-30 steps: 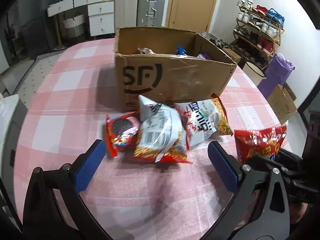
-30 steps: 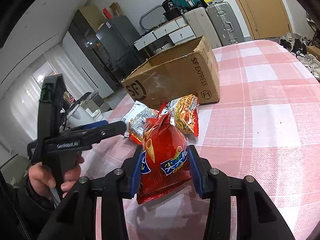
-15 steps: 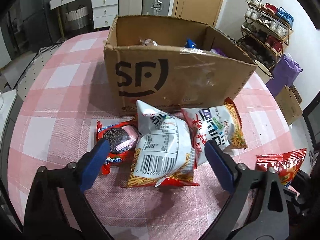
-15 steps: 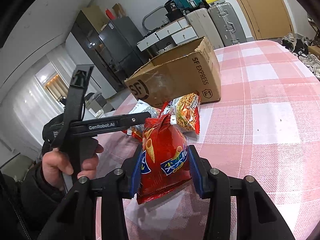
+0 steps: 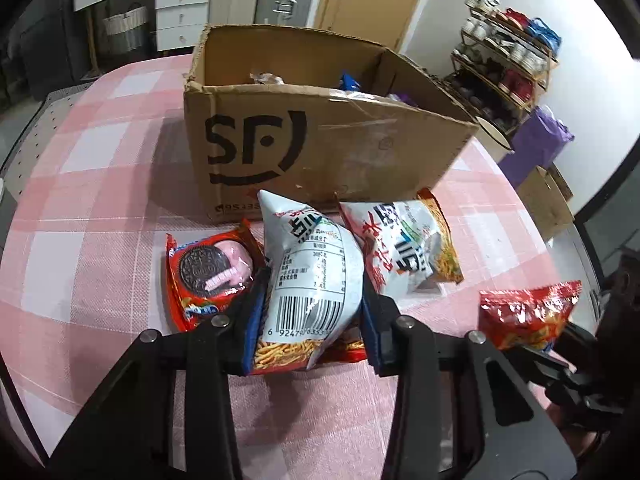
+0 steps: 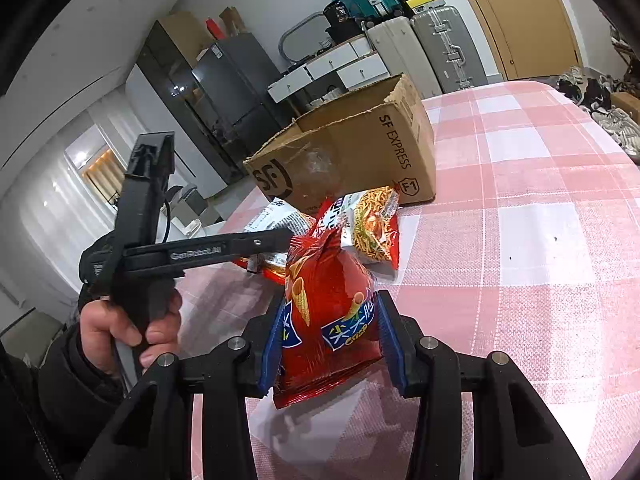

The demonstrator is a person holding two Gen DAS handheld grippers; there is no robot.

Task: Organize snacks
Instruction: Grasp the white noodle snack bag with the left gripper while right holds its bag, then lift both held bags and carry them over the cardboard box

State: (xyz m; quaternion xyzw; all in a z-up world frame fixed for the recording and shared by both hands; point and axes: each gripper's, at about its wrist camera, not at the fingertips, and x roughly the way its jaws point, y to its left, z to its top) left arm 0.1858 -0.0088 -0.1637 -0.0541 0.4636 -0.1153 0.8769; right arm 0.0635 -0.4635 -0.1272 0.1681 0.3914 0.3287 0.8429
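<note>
Both claws pinching bags: left claw (image 5: pixel 312 312) white noodle bag (image 5: pixel 312 276), right claw (image 6: pixel 328 344) red bag (image 6: pixel 328 312); box (image 5: pixel 320 140) contents mostly hidden.

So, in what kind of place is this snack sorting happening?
Most likely a room in a private home, used for living and storage: a shoe rack by the wall, suitcases beside a wooden door, and a table with a pink checked cloth.
</note>
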